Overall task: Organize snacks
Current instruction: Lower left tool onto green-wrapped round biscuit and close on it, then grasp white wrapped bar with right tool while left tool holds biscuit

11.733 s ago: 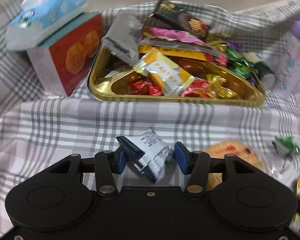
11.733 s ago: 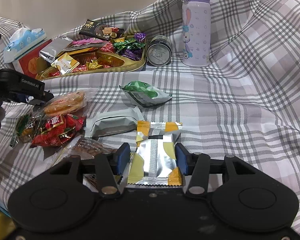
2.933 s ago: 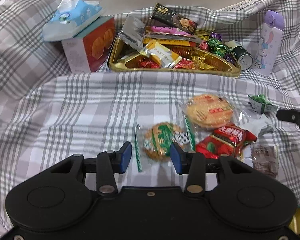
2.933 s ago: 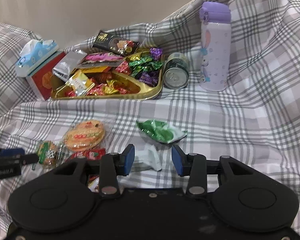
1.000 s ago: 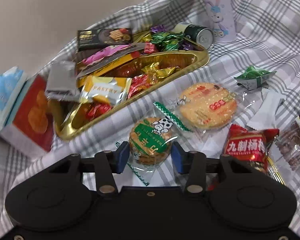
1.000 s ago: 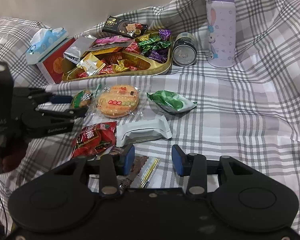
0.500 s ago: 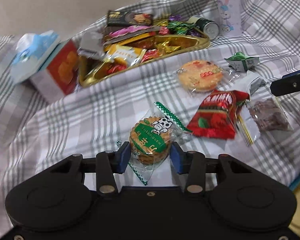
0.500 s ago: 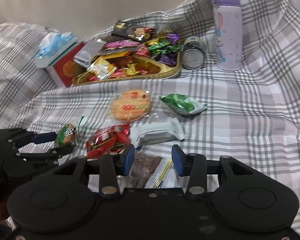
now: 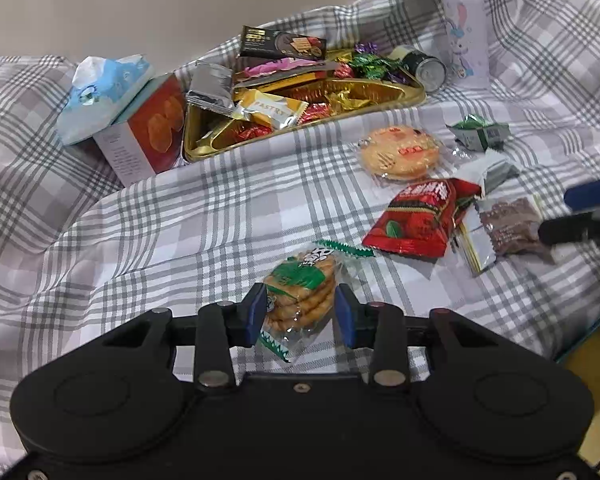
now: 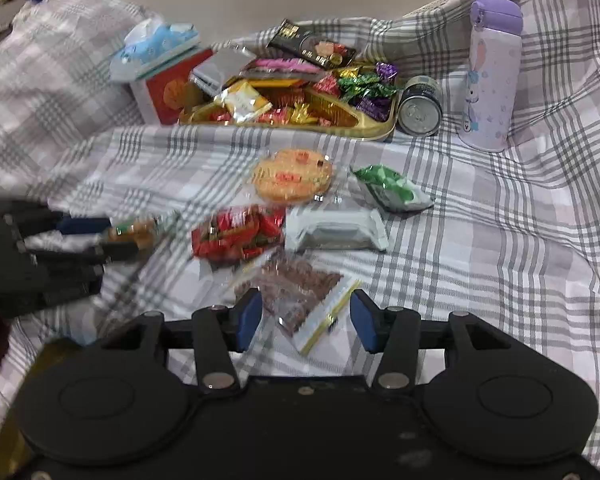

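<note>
Lifted since the frame half a second ago, the biscuit packet now hangs above the plaid cloth.
Gold tray, heaped with sweets, sits well beyond. Packet: clear wrapper, green label, stacked round golden biscuits, gripped on edge between the left gripper fingers. Right gripper fingers are spread and empty, straddling a brown snack packet.
</note>
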`<state>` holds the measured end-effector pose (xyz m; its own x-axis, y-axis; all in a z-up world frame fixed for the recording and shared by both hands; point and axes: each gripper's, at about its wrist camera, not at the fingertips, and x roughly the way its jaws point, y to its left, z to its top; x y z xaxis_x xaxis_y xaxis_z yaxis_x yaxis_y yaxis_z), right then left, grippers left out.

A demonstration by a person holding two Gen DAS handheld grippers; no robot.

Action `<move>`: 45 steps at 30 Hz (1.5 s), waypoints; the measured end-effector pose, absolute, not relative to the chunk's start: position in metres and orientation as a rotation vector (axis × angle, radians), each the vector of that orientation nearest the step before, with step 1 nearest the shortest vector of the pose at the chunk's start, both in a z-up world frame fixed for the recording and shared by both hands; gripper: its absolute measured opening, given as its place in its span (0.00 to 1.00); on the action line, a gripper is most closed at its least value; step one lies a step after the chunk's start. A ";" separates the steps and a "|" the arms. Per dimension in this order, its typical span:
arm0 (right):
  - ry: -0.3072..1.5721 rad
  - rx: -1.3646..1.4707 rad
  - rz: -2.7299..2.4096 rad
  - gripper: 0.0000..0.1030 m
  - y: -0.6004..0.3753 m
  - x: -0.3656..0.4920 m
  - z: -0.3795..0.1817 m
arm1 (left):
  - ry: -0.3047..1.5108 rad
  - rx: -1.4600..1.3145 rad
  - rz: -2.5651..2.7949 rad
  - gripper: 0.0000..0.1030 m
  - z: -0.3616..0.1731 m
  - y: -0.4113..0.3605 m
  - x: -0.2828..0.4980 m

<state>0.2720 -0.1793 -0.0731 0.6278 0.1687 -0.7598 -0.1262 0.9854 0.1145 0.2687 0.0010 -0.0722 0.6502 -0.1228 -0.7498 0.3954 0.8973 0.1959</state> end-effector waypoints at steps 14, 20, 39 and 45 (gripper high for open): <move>0.953 0.512 0.093 0.51 -0.210 0.335 -0.093 | 0.730 0.473 -0.344 0.49 -0.077 -0.005 0.257; 0.987 0.606 0.047 0.51 -0.215 0.349 -0.106 | 0.689 0.549 -0.390 0.52 -0.072 -0.004 0.264; 0.994 0.599 0.029 0.52 -0.215 0.367 -0.111 | 0.851 0.606 -0.698 0.60 -0.085 0.011 0.305; 0.987 0.518 0.033 0.52 -0.206 0.366 -0.109 | 0.937 0.470 -0.644 0.62 -0.089 0.012 0.320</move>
